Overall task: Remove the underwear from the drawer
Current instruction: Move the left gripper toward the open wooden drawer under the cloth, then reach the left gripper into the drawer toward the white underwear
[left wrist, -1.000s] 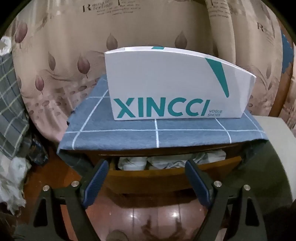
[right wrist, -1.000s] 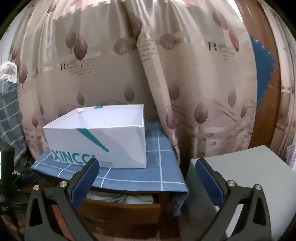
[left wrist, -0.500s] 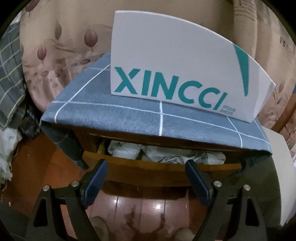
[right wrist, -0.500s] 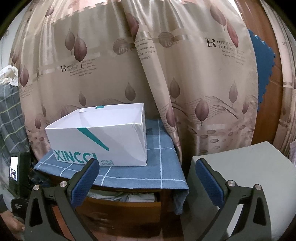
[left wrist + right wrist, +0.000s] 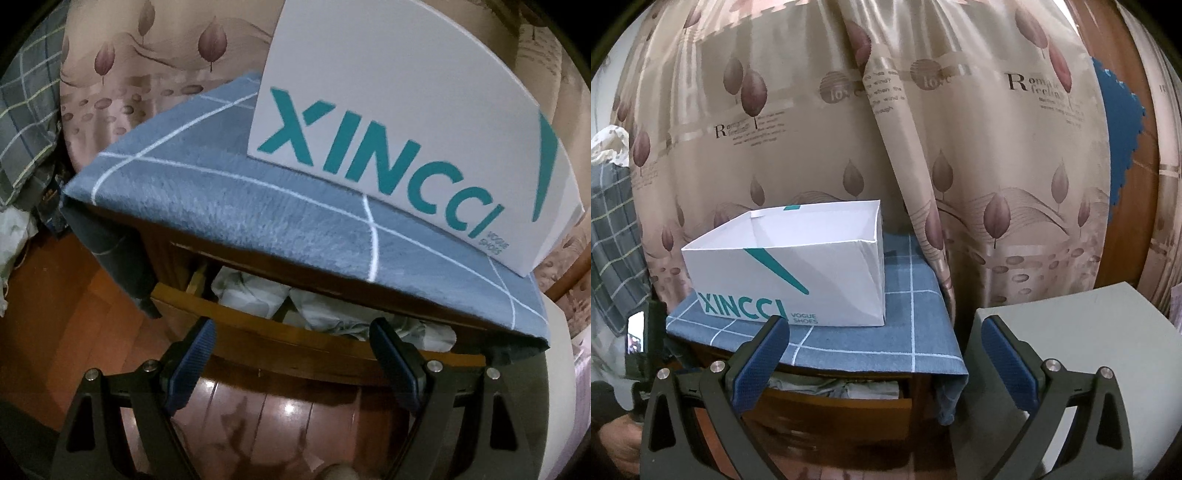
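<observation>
Underwear (image 5: 255, 295): pale, folded and bunched pieces lying inside the drawer, packed side by side, their tops showing above the front board; in the right wrist view (image 5: 834, 387) only a strip of them shows under the cloth's hem.

Drawer (image 5: 295, 350): brown wood, pulled part-way out of a small wooden cabinet (image 5: 162, 254) (how far it runs back under the top cannot be told).

Left gripper (image 5: 291, 332): jaws wide apart and holding nothing, blue-padded fingers (image 5: 192, 358) just in front of the drawer's front board, one to each side of the middle pile.

Right gripper (image 5: 882, 336): jaws likewise wide apart and empty, held back from the cabinet and higher, looking across its top.

Cloth (image 5: 229, 199): blue with white grid lines, draped over the cabinet top, corners hanging down.

Shoe box (image 5: 798, 266): white, open-topped, printed "XINCCI VOGUE SHOES" in teal, standing on the cloth.

Curtain (image 5: 960, 147): beige with leaf print, directly behind the cabinet.

Grey block (image 5: 1089, 339): flat-topped, just beside the cabinet.

Floor (image 5: 277, 417): glossy reddish wood.
</observation>
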